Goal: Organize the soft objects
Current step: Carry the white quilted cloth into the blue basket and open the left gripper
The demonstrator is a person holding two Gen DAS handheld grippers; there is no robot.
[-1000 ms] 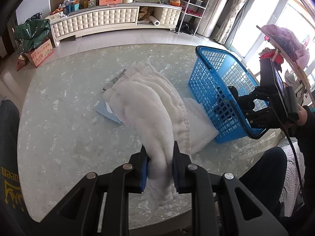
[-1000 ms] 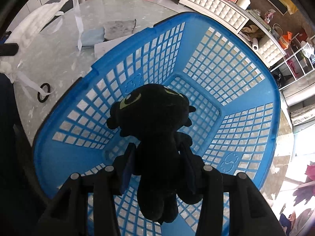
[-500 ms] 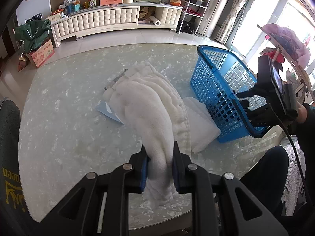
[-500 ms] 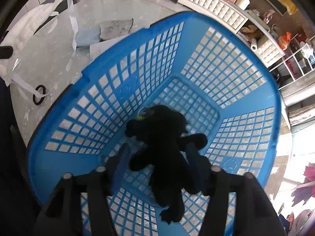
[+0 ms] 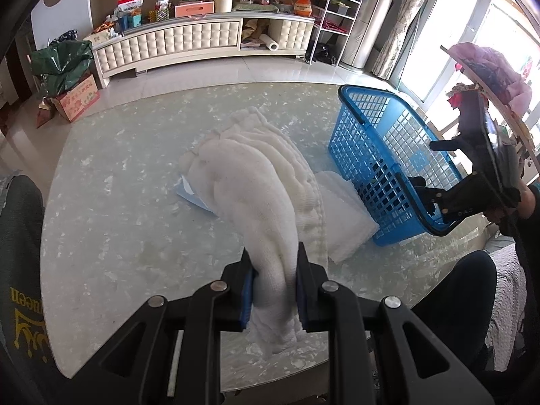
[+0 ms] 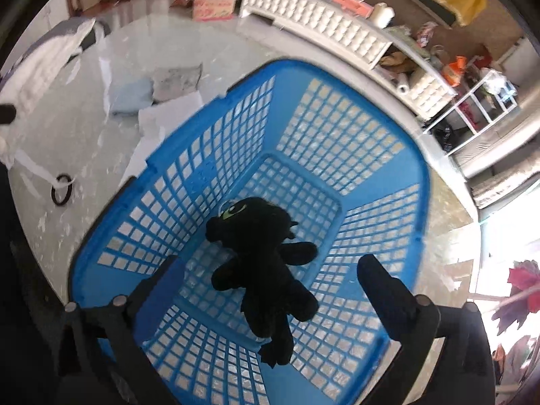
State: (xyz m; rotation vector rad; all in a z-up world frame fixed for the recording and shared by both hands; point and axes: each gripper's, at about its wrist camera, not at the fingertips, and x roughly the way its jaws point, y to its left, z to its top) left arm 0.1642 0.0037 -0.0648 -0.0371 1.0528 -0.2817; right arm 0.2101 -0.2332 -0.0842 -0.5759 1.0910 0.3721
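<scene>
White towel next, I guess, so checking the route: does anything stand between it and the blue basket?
Nothing visible blocks it. The white towel, clamped in the left tongs, has bare table and folded cloth toward the blue basket, where only the black plush lies.

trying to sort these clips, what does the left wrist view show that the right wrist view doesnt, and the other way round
Only the left wrist view shows the left gripper shut on the white knitted cloth, which trails back over the glass table, and the right gripper from the side. Only the right wrist view shows the black plush toy lying on the basket floor between the right gripper's open fingers, untouched, plus a black ring on the table. Both show the blue basket and the folded white cloth beside it.
</scene>
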